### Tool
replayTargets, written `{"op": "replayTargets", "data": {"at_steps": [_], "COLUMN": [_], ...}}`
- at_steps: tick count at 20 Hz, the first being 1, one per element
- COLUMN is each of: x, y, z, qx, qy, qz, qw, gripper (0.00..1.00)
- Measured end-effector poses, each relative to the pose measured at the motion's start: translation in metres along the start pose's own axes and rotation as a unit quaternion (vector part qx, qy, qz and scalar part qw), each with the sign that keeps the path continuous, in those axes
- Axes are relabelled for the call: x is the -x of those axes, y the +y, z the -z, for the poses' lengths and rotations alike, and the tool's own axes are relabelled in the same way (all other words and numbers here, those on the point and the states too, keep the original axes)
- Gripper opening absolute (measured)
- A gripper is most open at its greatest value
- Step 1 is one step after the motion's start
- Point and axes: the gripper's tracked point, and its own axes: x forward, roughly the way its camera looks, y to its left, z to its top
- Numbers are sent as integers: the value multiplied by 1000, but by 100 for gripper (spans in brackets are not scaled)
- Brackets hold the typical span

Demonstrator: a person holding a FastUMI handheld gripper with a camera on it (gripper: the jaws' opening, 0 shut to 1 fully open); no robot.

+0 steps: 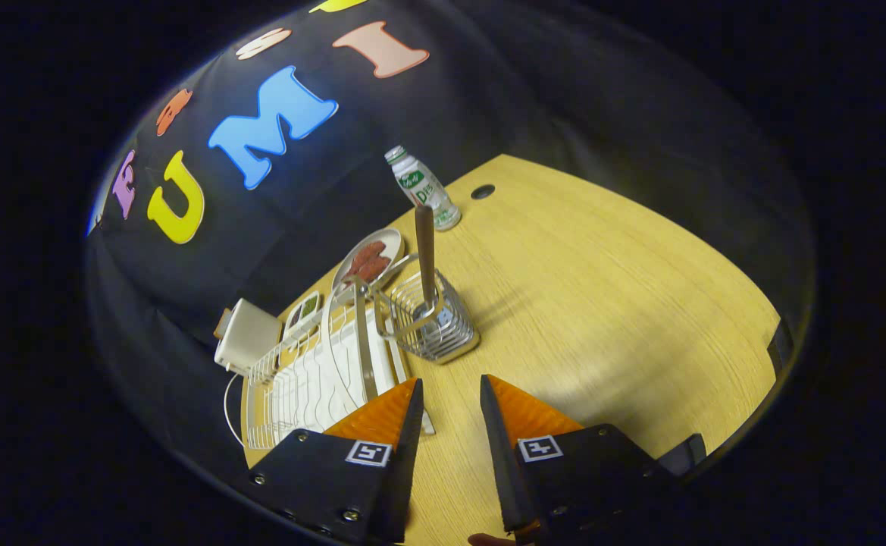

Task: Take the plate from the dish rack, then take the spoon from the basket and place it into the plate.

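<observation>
One gripper [450,390], two fingers apart with only bare table between them. One wooden table [602,303]. One white wire dish rack [314,379] near the table's left edge. One wire basket [435,322] just beside the rack, one spoon [425,250] standing upright in it. One plate [370,258] beyond the basket with reddish food on it. One small dish [305,309] with something green, near the rack's far end. One bottle [424,187] near the far edge. One round hole [482,192] in the table by the bottle. One white box-like thing [249,335] at the rack's left corner.
</observation>
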Motion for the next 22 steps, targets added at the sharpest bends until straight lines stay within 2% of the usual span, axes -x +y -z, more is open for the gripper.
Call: {"op": "replayTargets", "data": {"at_steps": [4,7,9,20,22], "x": [-8,-16,-25,-65,-63], "y": [5,14,15,18,17], "z": [-40,-69,-83,-120,-118], "qx": [37,53,55,87,78], "qy": [-65,-126,-159,-259,-263], "qz": [-1,-7,4,6,12], "qw": [997,991,986,962,962], "gripper": [46,46,46,46,35]}}
